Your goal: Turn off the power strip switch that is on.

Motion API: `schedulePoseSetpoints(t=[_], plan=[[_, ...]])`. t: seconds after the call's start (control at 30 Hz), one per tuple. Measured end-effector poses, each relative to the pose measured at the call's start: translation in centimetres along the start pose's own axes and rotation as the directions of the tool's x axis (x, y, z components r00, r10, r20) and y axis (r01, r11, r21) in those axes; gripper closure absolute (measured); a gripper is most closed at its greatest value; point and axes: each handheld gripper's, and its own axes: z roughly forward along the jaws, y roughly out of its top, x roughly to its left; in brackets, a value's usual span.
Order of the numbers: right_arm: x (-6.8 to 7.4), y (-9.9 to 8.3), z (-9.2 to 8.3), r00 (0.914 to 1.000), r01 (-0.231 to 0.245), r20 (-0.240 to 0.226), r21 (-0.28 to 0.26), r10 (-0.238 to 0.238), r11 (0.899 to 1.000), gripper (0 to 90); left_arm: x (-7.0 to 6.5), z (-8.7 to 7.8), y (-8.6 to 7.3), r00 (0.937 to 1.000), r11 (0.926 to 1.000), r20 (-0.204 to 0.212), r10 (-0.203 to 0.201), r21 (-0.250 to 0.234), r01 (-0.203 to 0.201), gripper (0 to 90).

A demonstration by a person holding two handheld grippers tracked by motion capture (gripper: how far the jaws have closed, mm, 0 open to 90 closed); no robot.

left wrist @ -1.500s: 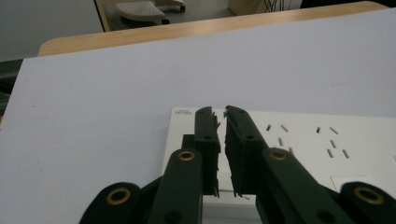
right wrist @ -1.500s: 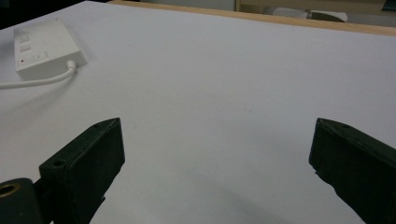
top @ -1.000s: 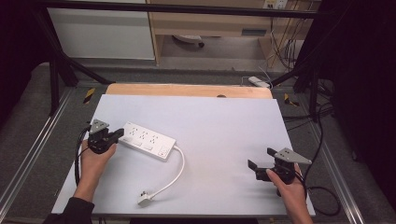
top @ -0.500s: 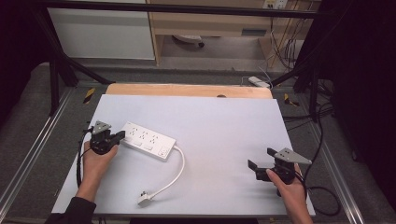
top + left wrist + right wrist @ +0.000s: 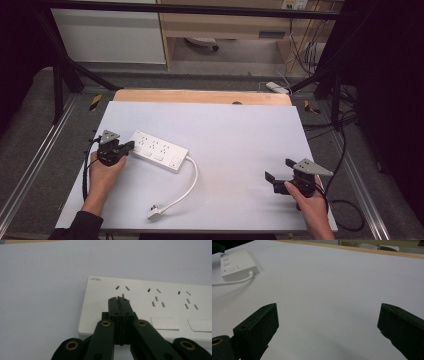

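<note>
A: What is the power strip [image 5: 159,150] made of?
B: Smooth white plastic, slightly glossy, like its cord [image 5: 187,187] and plug [image 5: 154,214].

A: And the tabletop [image 5: 235,135]?
B: A matt pale grey sheet, with bare light wood [image 5: 200,96] along the 12 o'clock edge.

A: The tools?
B: Each hand-held gripper, left [image 5: 118,300] and right [image 5: 328,317], is matt black plastic; the left has brass-coloured rivets.

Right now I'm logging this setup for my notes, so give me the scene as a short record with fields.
surface: white table
item: white power strip, flat, left half of table
cable: runs from the strip's right end, curls to a plug near the front edge
left gripper: jaws shut, tips over the strip's left end near the first socket
right gripper: jaws open, nothing between them, over bare table at the right
</note>
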Motion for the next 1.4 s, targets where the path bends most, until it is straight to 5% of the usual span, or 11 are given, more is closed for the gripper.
schedulePoseSetpoints(t=[1.4], plan=[[0.07,-0.06,0.14,1.0,0.007,-0.003,0.008,-0.007,1.0,4.0,0.15,0.3,-0.27,0.9985,0.9993,0.038,-0.038,0.003,0.038,90.0]])
